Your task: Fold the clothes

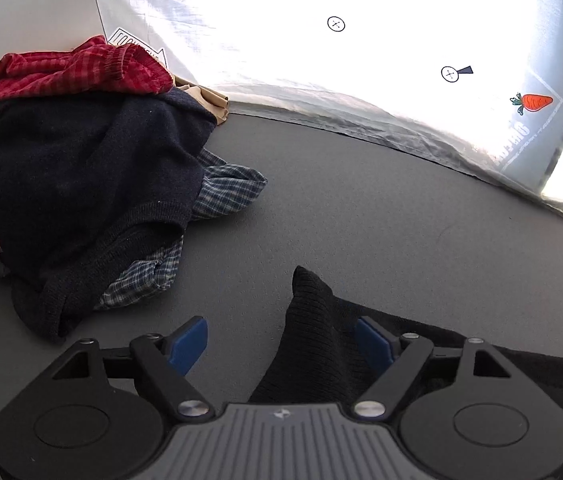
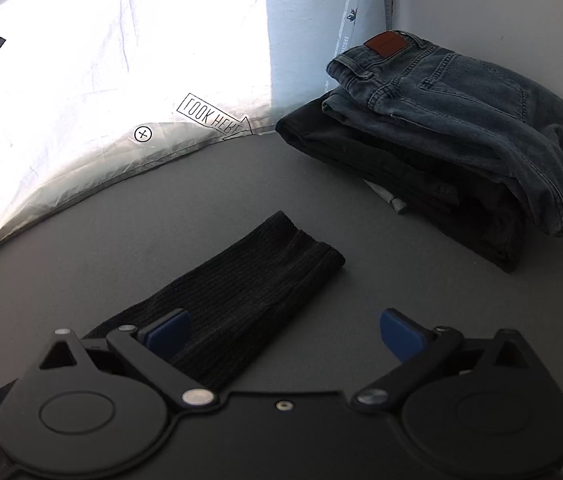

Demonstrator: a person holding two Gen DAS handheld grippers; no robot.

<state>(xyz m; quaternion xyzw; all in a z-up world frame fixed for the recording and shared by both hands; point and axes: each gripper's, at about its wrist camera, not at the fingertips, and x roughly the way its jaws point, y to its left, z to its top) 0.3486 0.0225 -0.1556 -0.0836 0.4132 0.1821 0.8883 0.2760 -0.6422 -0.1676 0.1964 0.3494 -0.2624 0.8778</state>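
Laundry sits in one loose pile (image 1: 81, 184) at the far left of the grey table (image 1: 341, 208): one red checked garment (image 1: 69, 70) on top, one navy knit (image 1: 81, 176) under it, one blue plaid piece (image 1: 225, 192) poking out at the side, and a bit of tan cloth (image 1: 209, 100) behind. One white printed sheet (image 1: 321, 40) hangs along the back edge. Next comes the left gripper (image 1: 281, 344), its jaws wide apart and gripping nothing; one black ribbed garment (image 1: 313, 332) lies flat on the table beneath them. In the right wrist view that same black piece (image 2: 249, 276) runs under the right gripper (image 2: 285, 336), whose jaws also stand fully spread, pads clear of the cloth. At the far right stands one folded stack: one pair of blue jeans (image 2: 461, 100) on one dark folded garment (image 2: 401, 168)
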